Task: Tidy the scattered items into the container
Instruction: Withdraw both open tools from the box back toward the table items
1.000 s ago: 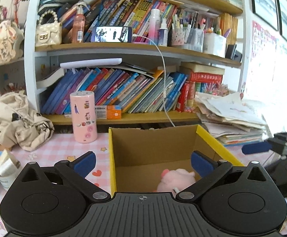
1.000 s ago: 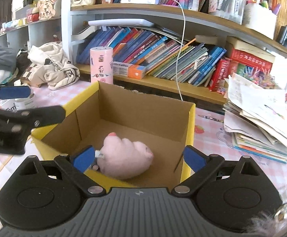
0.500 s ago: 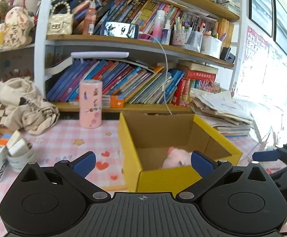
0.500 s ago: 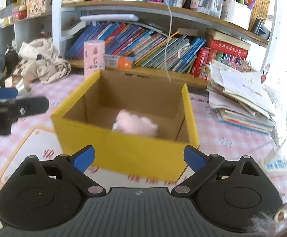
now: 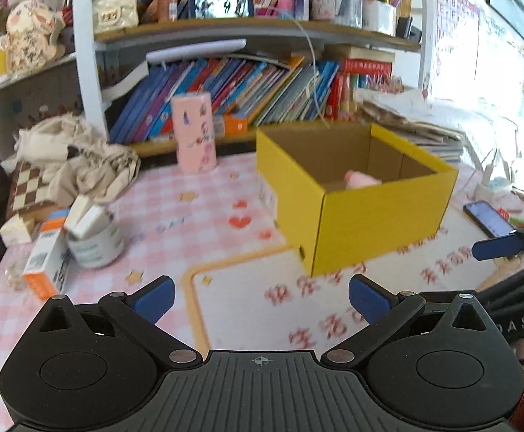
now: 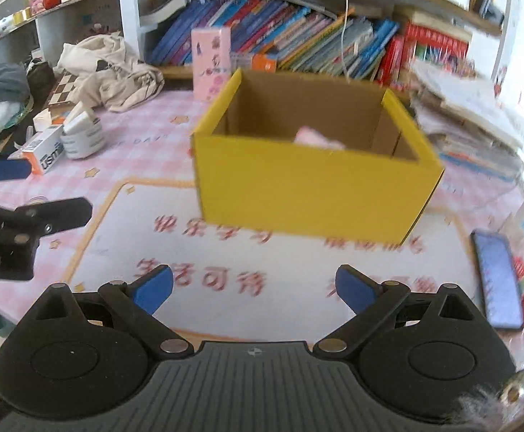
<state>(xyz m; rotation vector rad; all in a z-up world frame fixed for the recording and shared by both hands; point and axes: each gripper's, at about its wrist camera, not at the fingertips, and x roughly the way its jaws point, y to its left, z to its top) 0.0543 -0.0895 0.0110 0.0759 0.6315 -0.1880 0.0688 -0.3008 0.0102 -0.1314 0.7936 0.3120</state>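
Left wrist view: left gripper [image 5: 260,297] jaws spread, empty, above the pink checked worktop [image 5: 189,216]. Open yellow cardboard box [image 5: 355,216] already held a pink plush toy [image 5: 361,180]. Probably between picks; next likely the orange-white carton [image 5: 45,262].

Right wrist view: right gripper [image 6: 254,288] jaws spread, empty, facing the box; black phone [image 6: 497,280] at right. Cluttered bookshelf [image 6: 298,43] behind.

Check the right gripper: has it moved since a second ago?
Yes. The right gripper has pulled back from the yellow box: earlier it looked down into the box over the rim, now the whole front wall shows.
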